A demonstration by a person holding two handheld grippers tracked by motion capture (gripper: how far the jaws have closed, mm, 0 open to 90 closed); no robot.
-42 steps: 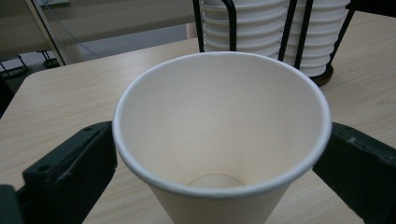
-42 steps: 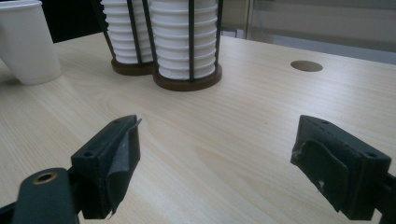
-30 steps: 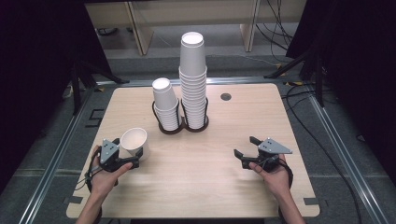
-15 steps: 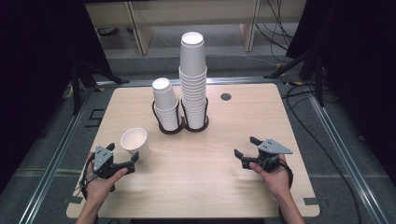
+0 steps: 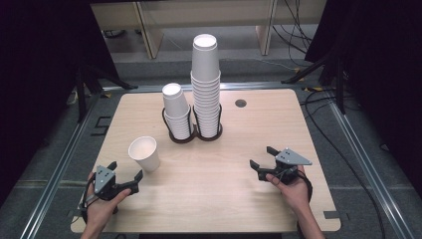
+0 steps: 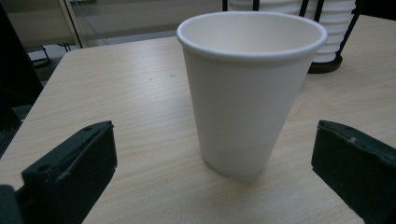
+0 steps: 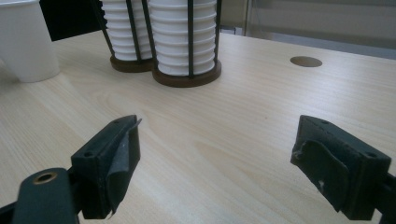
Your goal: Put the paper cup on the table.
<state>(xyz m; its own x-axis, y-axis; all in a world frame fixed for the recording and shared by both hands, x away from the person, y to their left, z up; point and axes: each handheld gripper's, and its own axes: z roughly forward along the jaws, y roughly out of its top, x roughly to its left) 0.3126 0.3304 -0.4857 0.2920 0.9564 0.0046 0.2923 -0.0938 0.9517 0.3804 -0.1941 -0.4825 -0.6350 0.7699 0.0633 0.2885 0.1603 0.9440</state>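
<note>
Since a second ago my left gripper [image 5: 124, 176] has let go of the paper cup [image 5: 144, 154] and drawn back toward me; the cup, which was in its jaws then, now stands upright on its own on the table [image 5: 209, 179], at about one o'clock from that gripper and just beyond it. My right gripper [image 5: 263, 159] has not shifted.

Nearest me, my left fingers [image 6: 70, 172] are spread wide with nothing between them, the cup standing apart from both. My right jaws are also wide open and empty, resting over bare wood at the table's right.

I judge the cup to be very light, thin-walled and easy to crush or tip, its smooth side a bit slippery. I would take it softly across the upper wall, just under the rolled rim, where it is stiffest.

It is plain white, tapering to a narrower base, empty, open mouth up.

Farther off, at twelve o'clock from the cup, stand two black wire holders [image 5: 206, 130] side by side: a short stack of cups [image 5: 176, 112] on the left, leaning a little, and a tall stack [image 5: 206, 84] on the right.
</note>
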